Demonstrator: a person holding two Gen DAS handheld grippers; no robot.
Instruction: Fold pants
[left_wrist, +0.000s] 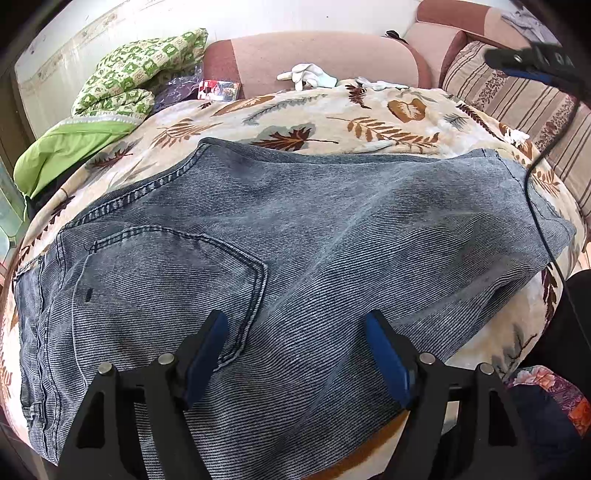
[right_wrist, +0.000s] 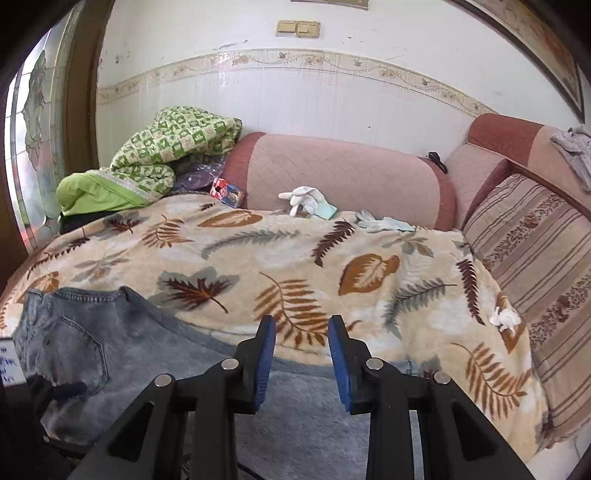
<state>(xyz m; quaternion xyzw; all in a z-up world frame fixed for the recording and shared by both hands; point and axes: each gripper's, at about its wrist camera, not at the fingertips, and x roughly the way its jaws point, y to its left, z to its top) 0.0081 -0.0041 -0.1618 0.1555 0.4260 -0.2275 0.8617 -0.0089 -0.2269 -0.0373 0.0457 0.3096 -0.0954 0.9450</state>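
Blue jeans (left_wrist: 295, 236) spread flat on the leaf-print blanket (right_wrist: 295, 258), my left gripper (left_wrist: 295, 325) jaws spread above them, my right gripper (right_wrist: 301, 332) jaws spread, holding nothing

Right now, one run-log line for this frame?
task: fold pants | jeans: folded, flat on leaf blanket | left gripper: open, over jeans | right gripper: open, empty | grasp: none

Left tool (left_wrist: 295, 325) and right tool (right_wrist: 301, 328), black angular frames, blue finger pads (left_wrist: 205, 356), silver round pins (right_wrist: 229, 364)
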